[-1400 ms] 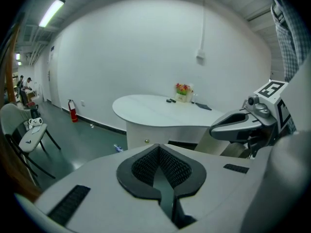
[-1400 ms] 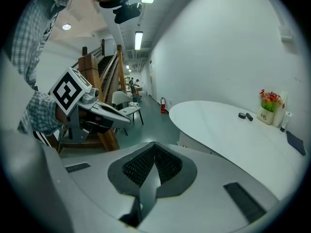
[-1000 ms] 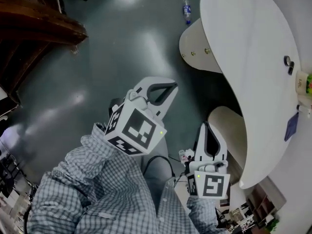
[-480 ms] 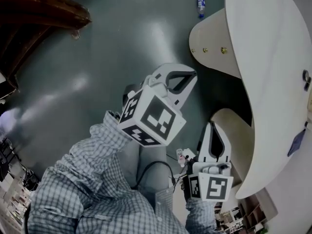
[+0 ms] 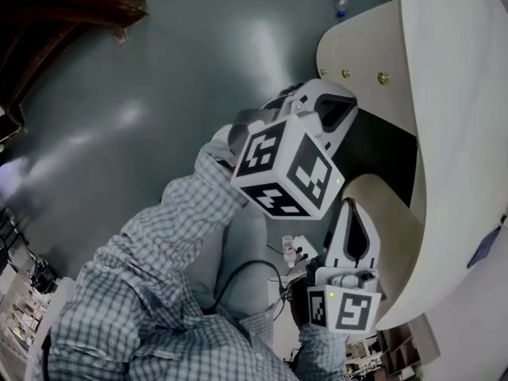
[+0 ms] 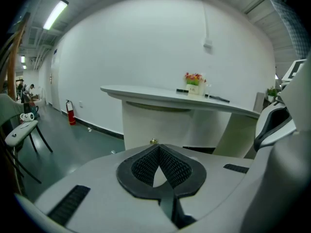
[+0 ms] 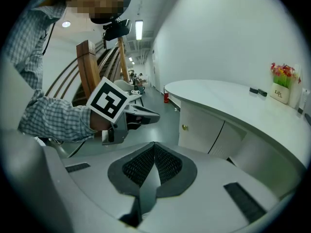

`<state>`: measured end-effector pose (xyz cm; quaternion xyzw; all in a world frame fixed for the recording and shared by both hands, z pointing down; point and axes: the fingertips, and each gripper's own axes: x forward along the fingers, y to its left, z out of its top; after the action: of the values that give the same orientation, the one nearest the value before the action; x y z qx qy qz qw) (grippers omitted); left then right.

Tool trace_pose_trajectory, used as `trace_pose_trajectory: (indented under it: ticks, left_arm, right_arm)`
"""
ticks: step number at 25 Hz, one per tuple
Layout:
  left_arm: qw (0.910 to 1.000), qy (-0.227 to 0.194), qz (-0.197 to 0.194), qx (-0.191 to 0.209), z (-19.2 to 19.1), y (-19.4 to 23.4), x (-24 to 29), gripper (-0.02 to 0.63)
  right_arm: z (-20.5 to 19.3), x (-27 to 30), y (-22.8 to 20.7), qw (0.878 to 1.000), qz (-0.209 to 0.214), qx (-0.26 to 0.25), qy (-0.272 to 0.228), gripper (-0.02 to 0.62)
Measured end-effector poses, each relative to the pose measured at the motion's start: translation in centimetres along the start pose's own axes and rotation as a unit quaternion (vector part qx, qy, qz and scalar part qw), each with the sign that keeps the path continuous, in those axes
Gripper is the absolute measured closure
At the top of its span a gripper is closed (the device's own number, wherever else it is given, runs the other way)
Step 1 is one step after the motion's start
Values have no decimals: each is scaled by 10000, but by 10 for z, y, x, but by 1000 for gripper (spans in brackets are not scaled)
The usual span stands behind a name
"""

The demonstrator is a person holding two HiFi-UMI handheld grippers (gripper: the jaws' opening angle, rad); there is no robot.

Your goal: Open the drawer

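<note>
Left gripper [image 5: 340, 111], grey plastic two-jaw tool: pressed closed on nothing, aimed at small round brass knob [image 6: 153, 141] at 12 o'clock of its tips. Right gripper [image 5: 350, 209]: likewise closed, empty, at 5 o'clock in head view. Probably the curved white drawer front [image 5: 365, 46], at 1 o'clock beneath white rounded counter [image 5: 460, 94]. Likely stiff and light-running; knob smooth, slippery. Calls for parting jaws, pinching behind knob head, pulling straight.

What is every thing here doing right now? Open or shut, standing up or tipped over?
Left gripper: shut, nothing between its jaws.
Right gripper: shut, nothing between its jaws.
Drawer: closed, not touched by either gripper.
Flower pot: standing upright on the counter.
</note>
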<state>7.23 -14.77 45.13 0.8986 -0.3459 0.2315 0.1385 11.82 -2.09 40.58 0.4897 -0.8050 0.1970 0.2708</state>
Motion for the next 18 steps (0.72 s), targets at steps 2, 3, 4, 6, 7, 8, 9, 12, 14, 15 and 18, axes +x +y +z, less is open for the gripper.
trace_pose_trajectory:
  ticks: [2,3,4,6,7,8,9,12,14,15,18]
  left_arm:
    - [10000,-28,27,-40,-4,2,9,607]
    - [10000,-47,38,-69,-5,3,14,607]
    - [9999,-67,45,-98,-7,3,19,607]
    - [9999,-104,50,-127,-9,5,28,607]
    - [9998,-121,48,-126,-9,6,33,607]
    - [9998,-137,40,-121,-10,7,39,607]
    - [9998,-150,26,-115,-11,7,45,607]
    - [9998,-170,-17,-69,-16,8,61,607]
    - [9998,-181,-77,-48,-18,7,70,607]
    - [9997,-189,-108,-55,-18,7,73,607]
    - [9997,-190,-119,-61,-20,5,84,607]
  right_arm:
    - [-6,0,-1,10000,0,-39,50,586]
    - [-9,-1,-2,10000,-2,-24,80,586]
    - [-13,-2,-3,9999,-7,2,113,586]
    - [-18,-3,-5,9998,-17,48,175,587]
    - [-20,-4,-6,9998,-19,60,199,587]
    - [-21,-4,-6,9997,-18,68,219,586]
    - [-23,-4,-7,9997,-17,74,240,587]
    - [-30,-4,-10,9994,-25,99,323,586]
    - [-33,-5,-11,9993,-38,125,361,588]
    - [-34,-4,-12,9992,-44,145,372,586]
    - [-39,-3,-18,9989,-66,218,408,587]
